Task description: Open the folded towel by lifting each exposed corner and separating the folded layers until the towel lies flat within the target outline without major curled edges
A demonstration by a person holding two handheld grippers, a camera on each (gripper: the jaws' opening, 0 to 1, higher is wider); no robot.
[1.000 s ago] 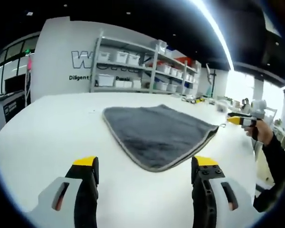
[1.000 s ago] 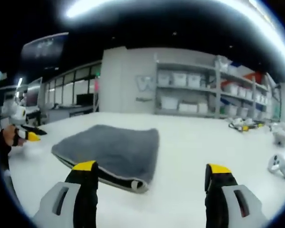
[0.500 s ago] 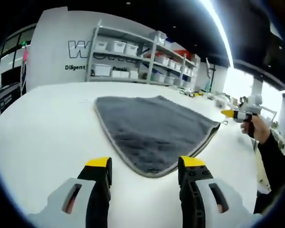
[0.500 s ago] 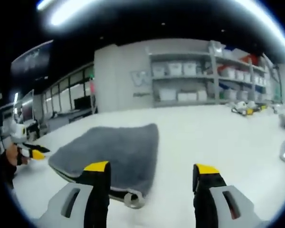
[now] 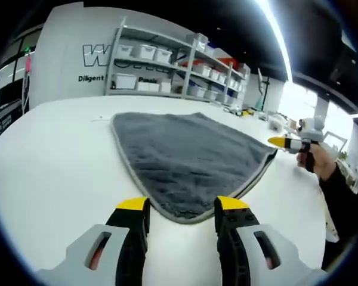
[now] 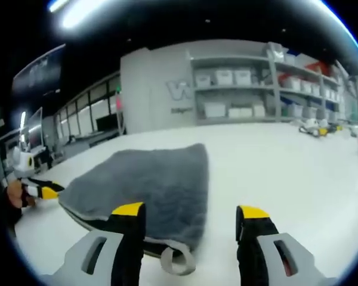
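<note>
- The folded grey towel [image 5: 188, 158] lies flat on the white worktop [image 5: 53, 161], its pale piped border running all round it.
- In the left gripper view, the left tool [image 5: 182, 208] hovers with its yellow-tipped jaws spread, one to each side of the towel's nearest rounded corner; the corner sits just ahead of the tips, and contact cannot be told.
- From that corner, one edge runs away to the upper left and the other to the right, where it ends in a point near the right tool [image 5: 281, 142], held by a hand [image 5: 318, 161] in a dark sleeve.
- In the right gripper view, the right tool [image 6: 190, 210] also has its jaws spread, over the towel's near corner, where the stacked layers show and a small pale loop tag [image 6: 178, 260] curls out at the fold.
- The left jaw there overlaps the towel's front edge; the right jaw stands over bare worktop beside the towel's side edge.
- The left tool [image 6: 48, 192] appears at the far left of this view, near the towel's other end.
- Wide bare worktop surrounds the towel on every side; small objects [image 6: 313, 126] sit well apart at the far right edge.
- Shelving with white bins [image 5: 161, 68] stands against the wall beyond the worktop.
</note>
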